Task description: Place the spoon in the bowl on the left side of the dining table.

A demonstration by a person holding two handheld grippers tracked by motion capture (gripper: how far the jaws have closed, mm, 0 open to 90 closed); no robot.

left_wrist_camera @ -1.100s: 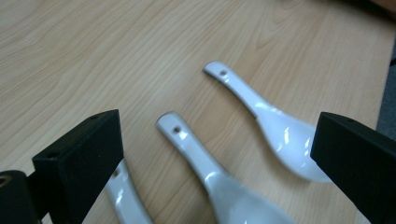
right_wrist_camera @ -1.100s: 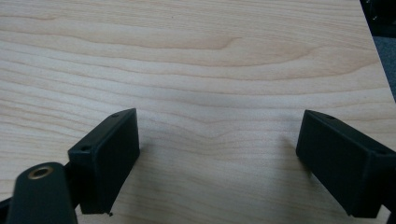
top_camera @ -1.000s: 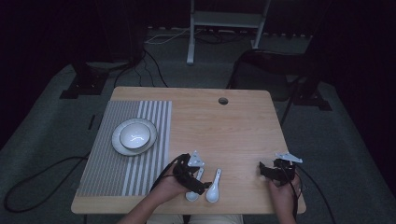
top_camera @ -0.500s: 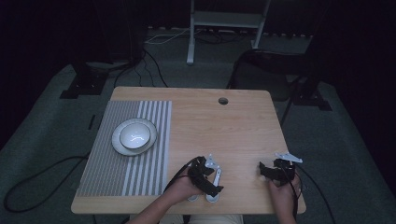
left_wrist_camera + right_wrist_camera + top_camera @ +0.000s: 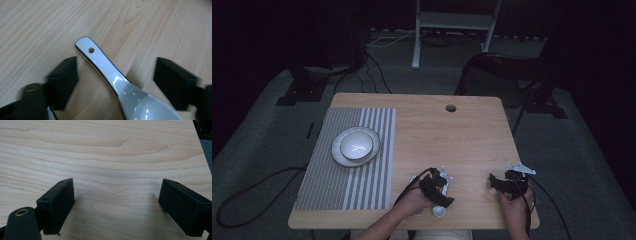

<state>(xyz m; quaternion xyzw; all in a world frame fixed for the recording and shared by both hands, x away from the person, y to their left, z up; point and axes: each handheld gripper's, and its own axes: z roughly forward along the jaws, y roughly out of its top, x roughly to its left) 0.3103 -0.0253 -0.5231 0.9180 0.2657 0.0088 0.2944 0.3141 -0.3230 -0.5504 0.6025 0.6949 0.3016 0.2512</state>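
Observation:
A white ceramic spoon with a hole in its handle lies flat on the wooden table. In the high view its bowl pokes out near the front edge. My left gripper straddles the handle. Its jaws have just been closing, but both pads still stand clear of the spoon, so it is open. From above, the left gripper covers most of the spoon. A second white spoon lies just left of it. My right gripper rests open over bare wood, seen from above at the table's front right.
A white bowl sits on a plate on the grey striped mat at the table's left. A cable hole marks the far edge. Dark stands and cables lie on the floor around the table.
The left hand has shifted right and down over the two spoons, now covering most of the right one. Its jaws stand narrower. The right hand has stayed put.

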